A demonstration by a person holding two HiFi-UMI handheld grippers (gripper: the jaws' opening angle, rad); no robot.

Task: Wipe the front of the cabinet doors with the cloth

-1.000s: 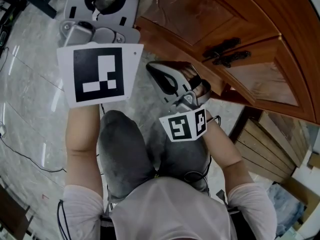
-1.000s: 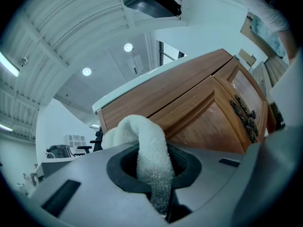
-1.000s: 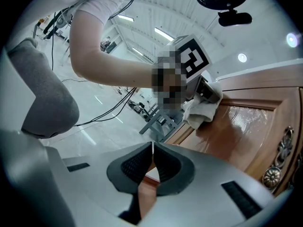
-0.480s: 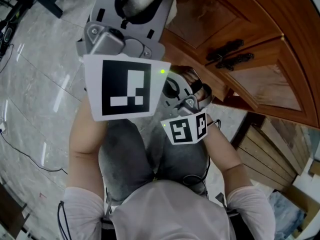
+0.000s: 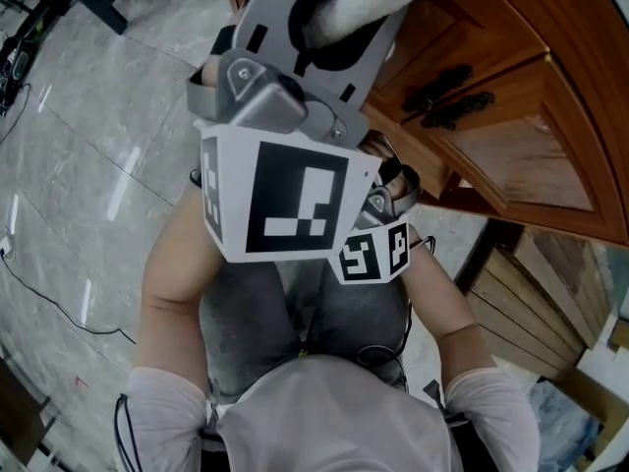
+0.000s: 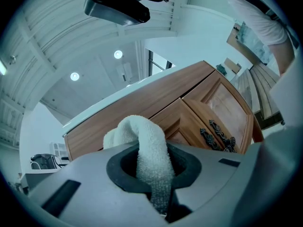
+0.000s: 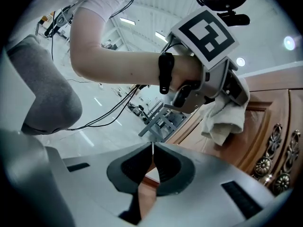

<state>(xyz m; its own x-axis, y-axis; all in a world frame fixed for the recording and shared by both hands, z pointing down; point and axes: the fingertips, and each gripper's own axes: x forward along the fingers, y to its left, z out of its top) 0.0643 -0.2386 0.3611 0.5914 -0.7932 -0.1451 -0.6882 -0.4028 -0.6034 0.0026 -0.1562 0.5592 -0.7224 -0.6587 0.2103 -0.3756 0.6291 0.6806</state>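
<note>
The left gripper point(image 6: 154, 174) has its jaws clamped on the cloth point(image 6: 144, 145), a white towelling roll held up near the doors point(image 5: 511, 155), left of the dark handles point(image 5: 447, 96). The right gripper point(image 7: 152, 160) sits low by the knee point(image 7: 45, 91), its jaws pressed together on nothing. The step looks to be bringing the cloth onto the wood to begin a stroke. To do it well, tilt the gripper so the soft bulge, not the grey jaw tips, meets the door. Press lightly, sweep along the panel, and work round the handles and into the moulding. Keep the pinch firm, since drag on the wood could tug the roll free. The cloth's long axis runs along the line of the jaws, out from the pinch toward the cabinet, and its far end curls over to one side. From the right gripper view that free end droops below the jaws in front of a door. Whether it touches the wood I cannot tell.
</note>
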